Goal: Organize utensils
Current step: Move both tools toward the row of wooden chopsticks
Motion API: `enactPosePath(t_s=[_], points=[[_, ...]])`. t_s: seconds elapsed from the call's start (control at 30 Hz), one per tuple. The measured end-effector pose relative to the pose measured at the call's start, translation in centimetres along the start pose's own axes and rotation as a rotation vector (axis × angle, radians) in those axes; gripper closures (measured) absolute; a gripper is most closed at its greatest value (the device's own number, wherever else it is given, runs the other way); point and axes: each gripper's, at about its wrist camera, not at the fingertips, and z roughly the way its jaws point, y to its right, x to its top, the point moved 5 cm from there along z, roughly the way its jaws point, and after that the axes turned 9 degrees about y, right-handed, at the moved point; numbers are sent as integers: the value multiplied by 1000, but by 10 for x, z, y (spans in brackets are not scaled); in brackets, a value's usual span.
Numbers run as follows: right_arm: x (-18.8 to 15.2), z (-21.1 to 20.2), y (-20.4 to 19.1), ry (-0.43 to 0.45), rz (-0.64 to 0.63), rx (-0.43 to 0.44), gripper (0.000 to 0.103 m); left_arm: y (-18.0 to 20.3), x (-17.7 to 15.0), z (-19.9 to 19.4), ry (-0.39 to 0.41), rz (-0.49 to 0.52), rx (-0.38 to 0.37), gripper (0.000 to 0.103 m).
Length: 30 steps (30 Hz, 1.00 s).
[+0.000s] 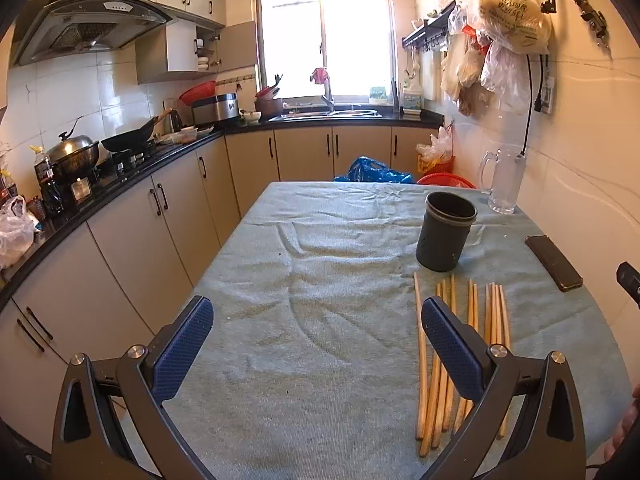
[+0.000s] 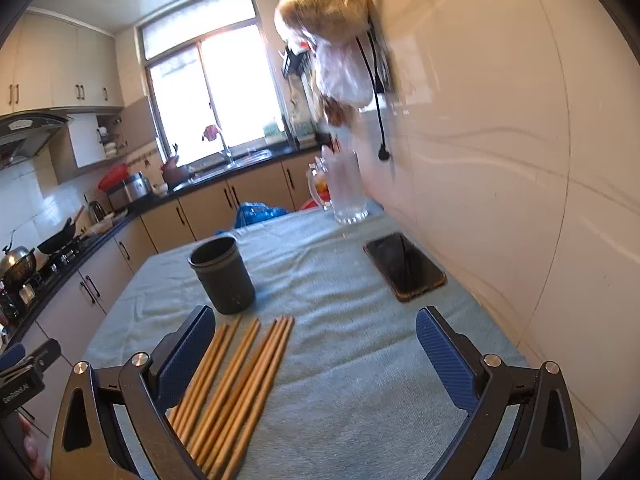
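Chopsticks [image 2: 236, 384] flat on teal cloth [image 2: 352, 360], lower left of right-wrist frame, just below dark holder cup [image 2: 222, 276]. Left gripper [image 1: 316, 344], right gripper [image 2: 316, 352]: both spread wide, gripping nothing.

Towel-covered table [image 1: 320, 320]: chopsticks [image 1: 452, 360], holder [image 1: 444, 236]

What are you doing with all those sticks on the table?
A person holds a gripper in each hand, tidying up. The wooden chopsticks lie loose on the cloth-covered table, just in front of the dark cup. The left gripper and the right gripper are both open and hold nothing yet.
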Motion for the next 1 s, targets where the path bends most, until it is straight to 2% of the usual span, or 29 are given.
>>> enactPosePath(t_s=[0.23,0.5,0.63,1.0], points=[[14,-39,-9,150,-31,-23,1,-2,6,-25,47,-2,1,0],[25,-80,-20,261,-76,-33,1,-8,13,-56,103,-8,-4,0],[26,-97,-28,294,-112,-31,0,-14,15,-66,117,-20,-6,0],[24,-119,-41,305,-152,-2,0,-32,11,-79,111,-66,-6,0]])
